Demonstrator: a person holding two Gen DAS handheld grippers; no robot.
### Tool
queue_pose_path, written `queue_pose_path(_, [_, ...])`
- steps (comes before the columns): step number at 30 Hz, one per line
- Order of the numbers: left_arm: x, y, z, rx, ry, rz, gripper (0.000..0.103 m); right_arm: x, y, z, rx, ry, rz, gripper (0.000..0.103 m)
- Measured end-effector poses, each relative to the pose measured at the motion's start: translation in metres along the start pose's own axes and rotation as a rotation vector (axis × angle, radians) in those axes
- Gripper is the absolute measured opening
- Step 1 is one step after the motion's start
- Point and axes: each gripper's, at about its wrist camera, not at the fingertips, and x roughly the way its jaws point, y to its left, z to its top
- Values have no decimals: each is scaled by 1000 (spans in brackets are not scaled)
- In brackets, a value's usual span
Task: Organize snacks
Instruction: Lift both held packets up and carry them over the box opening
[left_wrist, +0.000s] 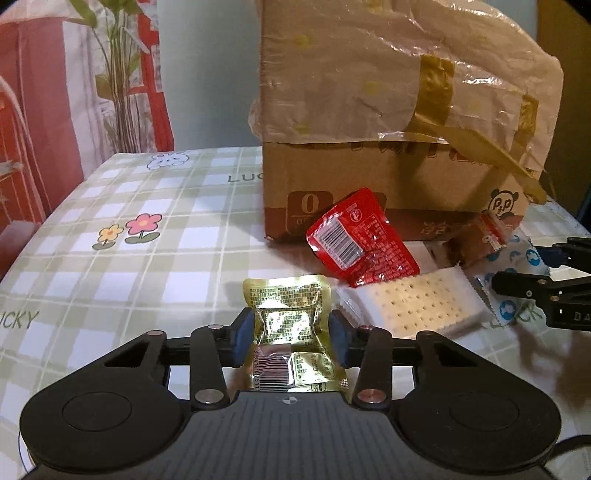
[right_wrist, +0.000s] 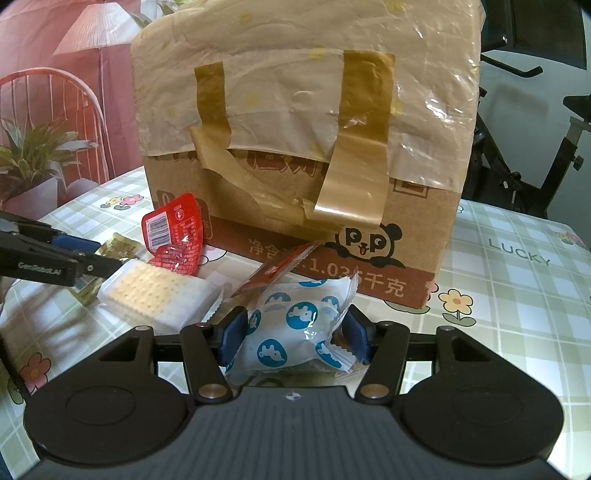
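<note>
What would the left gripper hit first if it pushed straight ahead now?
Probably the red foil snack packet, leaning on the tall cardboard box. The left gripper is pinching a gold foil packet; depth is unclear.

Cardboard box (right_wrist: 295, 206) sits at the far side of the desk (left_wrist: 110, 236), snacks piled along its near face. Barcode pouch (left_wrist: 360, 240) leans on the box's left end, its lower edge on the cracker pack (left_wrist: 410, 302). Foil pouch (left_wrist: 291, 325) lies left of the cracker pack, between the left gripper (left_wrist: 291, 334) fingers. Printed bag (right_wrist: 295, 328) lies right of the cracker pack, between the right gripper (right_wrist: 293, 338) fingers, small sachet (right_wrist: 277, 273) just behind it against the box.
</note>
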Motion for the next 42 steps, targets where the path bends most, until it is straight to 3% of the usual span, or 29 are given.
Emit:
queue_pose_path(20, [-39,1,10,-57,-122,-34,46,-34,12,1,24,-28,72,49])
queue_pose_path(32, [-63,-8,33,-33,-222,-50,46,-73,13,23,-1,-165,83,49])
queue_pose_path(42, [-91,-23,76,-1,-344,-86,46,-104,17,56,-35,-297,110,49])
